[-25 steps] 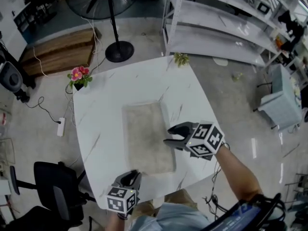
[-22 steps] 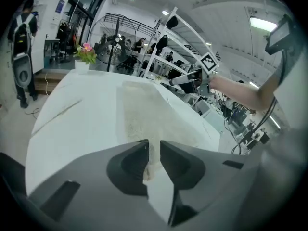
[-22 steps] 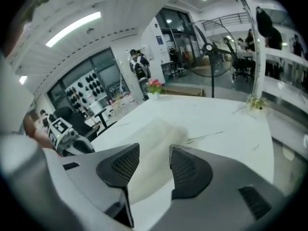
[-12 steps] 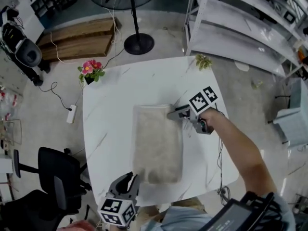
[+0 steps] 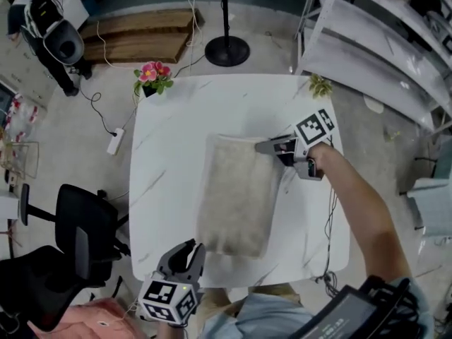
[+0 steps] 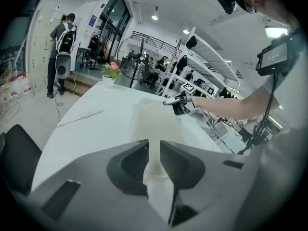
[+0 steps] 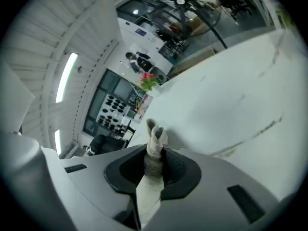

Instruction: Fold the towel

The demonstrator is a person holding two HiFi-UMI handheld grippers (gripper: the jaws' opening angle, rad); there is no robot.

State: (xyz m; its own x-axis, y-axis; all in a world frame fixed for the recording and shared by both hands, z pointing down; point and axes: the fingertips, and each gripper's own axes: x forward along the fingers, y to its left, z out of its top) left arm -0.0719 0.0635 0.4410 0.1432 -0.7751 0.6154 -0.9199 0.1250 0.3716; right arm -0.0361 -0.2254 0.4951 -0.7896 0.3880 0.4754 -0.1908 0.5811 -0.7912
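A beige towel (image 5: 236, 193) lies lengthwise on the white marble table (image 5: 169, 154). My right gripper (image 5: 272, 147) is at the towel's far right corner. Its jaws are closing, and a bunched fold of the towel (image 7: 154, 131) is pinched between the pads, as the right gripper view (image 7: 155, 150) shows. At the table's near edge, my left gripper (image 5: 189, 251) is at the towel's near left corner. In the left gripper view its jaws (image 6: 154, 146) stand narrow, shut on a strip of the towel (image 6: 156, 117) that stretches away toward the right gripper (image 6: 175, 100).
A pot of pink flowers (image 5: 152, 76) stands at the table's far left corner, a small green plant (image 5: 320, 85) at the far right. A fan stand (image 5: 227, 48), metal shelving (image 5: 381, 41) and a black chair (image 5: 85, 224) surround the table. A person (image 6: 60, 57) stands far off.
My right gripper has gone from beside the towel's right edge to its far right corner and closed on it. The left gripper has stayed at the near end.
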